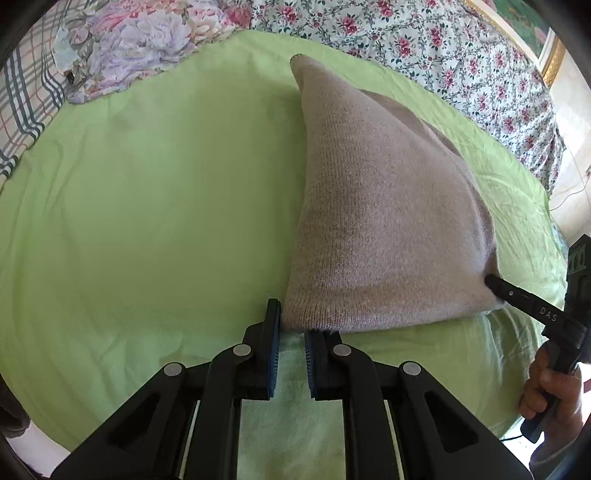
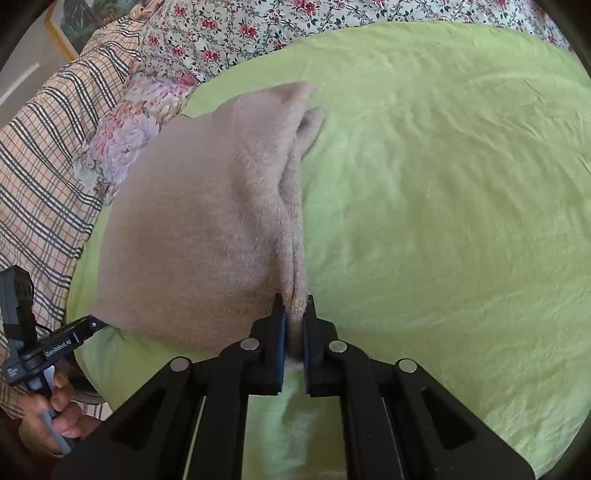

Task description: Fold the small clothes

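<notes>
The beige knit garment [image 1: 373,229] hides the far fingertips of the left gripper [image 1: 293,325]. The framed picture [image 1: 532,33] and the person's hand [image 1: 554,387] are cut off at the frame's edge.

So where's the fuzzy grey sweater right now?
The grey sweater lies on the green sheet, right of centre in the left wrist view. The left gripper and right gripper each pinch a near corner.
</notes>
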Tool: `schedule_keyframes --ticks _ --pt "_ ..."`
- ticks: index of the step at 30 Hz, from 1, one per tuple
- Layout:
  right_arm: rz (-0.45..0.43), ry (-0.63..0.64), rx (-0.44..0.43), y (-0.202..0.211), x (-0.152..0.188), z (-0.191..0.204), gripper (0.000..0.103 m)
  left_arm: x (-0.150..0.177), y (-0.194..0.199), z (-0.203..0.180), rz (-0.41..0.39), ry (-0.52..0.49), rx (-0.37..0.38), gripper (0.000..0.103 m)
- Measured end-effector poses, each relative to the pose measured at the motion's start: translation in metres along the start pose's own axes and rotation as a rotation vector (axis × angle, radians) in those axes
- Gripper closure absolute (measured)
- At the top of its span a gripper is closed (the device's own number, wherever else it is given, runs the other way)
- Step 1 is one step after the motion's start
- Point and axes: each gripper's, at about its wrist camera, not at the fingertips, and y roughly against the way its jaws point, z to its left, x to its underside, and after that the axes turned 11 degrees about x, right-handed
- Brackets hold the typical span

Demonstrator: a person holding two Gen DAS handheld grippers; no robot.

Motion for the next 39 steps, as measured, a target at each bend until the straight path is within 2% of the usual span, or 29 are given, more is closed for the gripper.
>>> schedule_keyframes --ticks 2,4,5,8,10,13,17,19,22,25,26,28,32,36,39 --pt "0.014 -0.007 0.004 0.002 0.001 -0.003 0.093 0.001 0.003 0.001 0.017 -0.023 0.021 0.092" --pt "0.025 -0.017 0.011 0.005 0.002 -0.006 0.086 0.003 0.009 0.004 0.029 -0.04 0.057 0.092" --pt "0.031 -0.024 0.018 0.008 0.001 -0.008 0.079 0.005 0.014 0.006 0.032 -0.048 0.082 0.092" --pt "0.02 -0.048 0.027 0.023 -0.001 -0.015 0.077 0.007 0.035 0.011 0.02 -0.08 0.152 0.092" --pt "-0.026 -0.061 0.038 0.038 -0.009 -0.018 0.077 0.001 0.047 0.011 -0.002 -0.1 0.185 0.092" --pt "-0.095 -0.068 -0.003 0.051 -0.032 -0.01 0.077 -0.022 0.055 0.003 -0.044 -0.145 0.219 0.09" --pt "-0.125 -0.023 -0.056 0.039 -0.072 0.015 0.077 -0.072 0.041 -0.015 -0.089 -0.186 0.287 0.086" --pt "-0.121 0.013 -0.1 0.023 -0.09 0.032 0.077 -0.097 0.026 -0.027 -0.109 -0.217 0.27 0.086" --pt "-0.093 0.053 -0.083 -0.005 -0.102 0.045 0.077 -0.118 -0.004 -0.032 -0.074 -0.225 0.258 0.086" --pt "-0.032 0.069 0.031 -0.037 -0.101 0.044 0.078 -0.12 -0.038 -0.022 -0.007 -0.223 0.208 0.087" --pt "-0.013 0.065 0.042 -0.047 -0.099 0.038 0.085 -0.119 -0.043 -0.017 -0.003 -0.222 0.218 0.088" --pt "-0.025 0.025 -0.012 -0.057 -0.096 0.027 0.086 -0.115 -0.046 -0.012 -0.014 -0.216 0.234 0.089" --pt "-0.03 0.02 0.0 -0.053 -0.096 0.03 0.087 -0.112 -0.044 -0.019 -0.021 -0.231 0.201 0.088" --pt "-0.049 0.012 0.01 -0.037 -0.09 0.032 0.085 -0.102 -0.024 -0.02 -0.034 -0.217 0.231 0.089" --pt "-0.07 0.008 -0.007 -0.013 -0.078 0.033 0.083 -0.079 -0.005 -0.02 -0.04 -0.224 0.245 0.09"
